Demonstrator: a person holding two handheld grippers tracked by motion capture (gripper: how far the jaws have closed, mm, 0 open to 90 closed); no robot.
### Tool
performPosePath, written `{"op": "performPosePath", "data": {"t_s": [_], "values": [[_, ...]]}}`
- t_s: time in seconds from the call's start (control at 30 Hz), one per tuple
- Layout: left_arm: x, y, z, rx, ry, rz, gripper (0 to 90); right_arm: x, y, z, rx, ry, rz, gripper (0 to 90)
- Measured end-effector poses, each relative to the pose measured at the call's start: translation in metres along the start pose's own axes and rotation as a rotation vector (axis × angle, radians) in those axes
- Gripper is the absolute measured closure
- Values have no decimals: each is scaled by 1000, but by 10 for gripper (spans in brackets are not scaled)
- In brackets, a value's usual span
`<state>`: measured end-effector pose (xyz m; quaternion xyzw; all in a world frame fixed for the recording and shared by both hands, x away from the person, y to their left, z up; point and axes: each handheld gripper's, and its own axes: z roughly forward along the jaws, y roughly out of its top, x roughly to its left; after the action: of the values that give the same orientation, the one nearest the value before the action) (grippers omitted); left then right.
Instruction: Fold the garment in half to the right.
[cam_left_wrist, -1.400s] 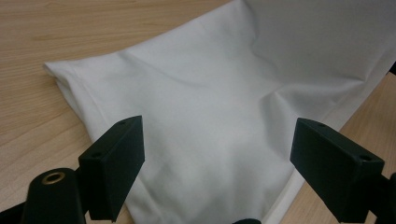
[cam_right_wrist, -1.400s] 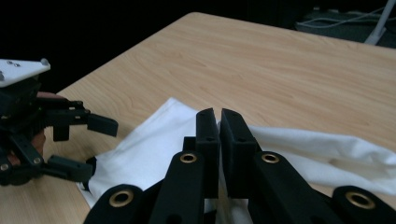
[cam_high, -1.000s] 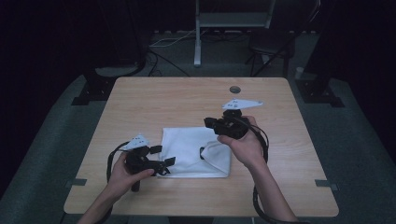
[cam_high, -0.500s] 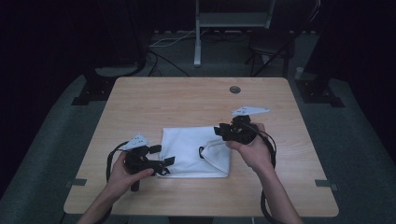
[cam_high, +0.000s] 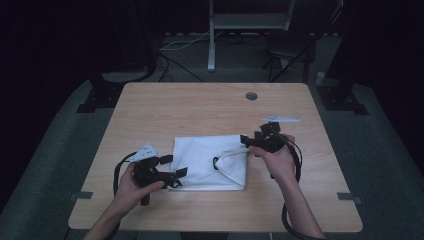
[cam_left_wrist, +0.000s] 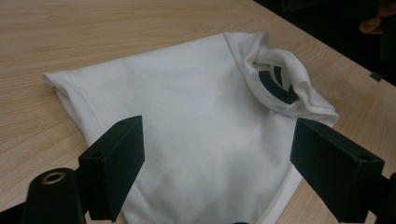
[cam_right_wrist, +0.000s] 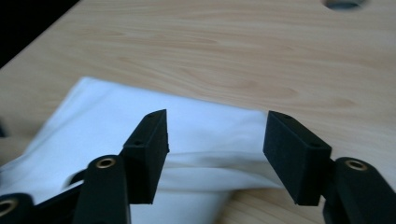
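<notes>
Right tool has dropped, jaws opening, beside soft folded white cloth.

A light wooden table carries one folded white cloth.

Two bare forearms, no sleeves, rising from the bottom edge of the high view. Left gripper at lower left — black body, grey three-cornered plate on top, looped black cable. Right gripper right of centre — same black build, pale plate, cable. Up close: blocky matte-black jaws, small screw holes, brass-ringed pivots.
</notes>
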<state>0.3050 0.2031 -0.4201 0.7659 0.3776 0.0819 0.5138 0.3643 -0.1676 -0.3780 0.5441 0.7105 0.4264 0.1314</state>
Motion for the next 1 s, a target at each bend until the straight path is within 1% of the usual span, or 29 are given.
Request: {"op": "performPosePath", "data": {"t_s": [0.1, 0.17, 0.27, 0.43, 0.53, 0.67, 0.7, 0.77, 0.83, 0.87, 0.9, 0.93, 0.97, 1.0], "values": [[-1, 0, 2, 1, -7, 5, 179, -12, -2, 6, 20, -22, 53, 380], [-2, -1, 4, 2, -13, 7, 179, -16, -4, 11, 36, -28, 61, 386], [-2, -3, 5, 12, -12, 12, 180, -21, -9, 18, 63, -35, 91, 409], [-3, -3, 6, 13, -15, 11, 179, -23, -14, 27, 90, -25, 102, 496], [-4, -4, 7, 18, -18, 17, 179, -25, -15, 32, 88, -36, 118, 540], [-3, -5, 8, 22, -18, 16, 180, -23, -16, 38, 110, -51, 110, 630], [-3, -5, 8, 22, -18, 16, 179, -23, -16, 38, 110, -51, 110, 630], [-3, -5, 7, 22, -17, 16, 179, -22, -16, 40, 117, -71, 93, 665], [-3, -5, 6, 18, -18, 15, 179, -22, -17, 41, 107, -79, 83, 747], [-3, -4, 5, 19, -18, 17, 179, -22, -18, 41, 110, -83, 86, 786], [-3, -4, 5, 19, -18, 17, 179, -22, -18, 41, 110, -83, 86, 786], [-3, -4, 5, 17, -17, 17, 179, -21, -18, 41, 109, -75, 81, 826], [-3, -4, 5, 17, -16, 18, 179, -20, -19, 42, 113, -72, 79, 841], [-2, -4, 6, 17, -13, 18, 179, -19, -19, 42, 114, -69, 55, 852]]}}
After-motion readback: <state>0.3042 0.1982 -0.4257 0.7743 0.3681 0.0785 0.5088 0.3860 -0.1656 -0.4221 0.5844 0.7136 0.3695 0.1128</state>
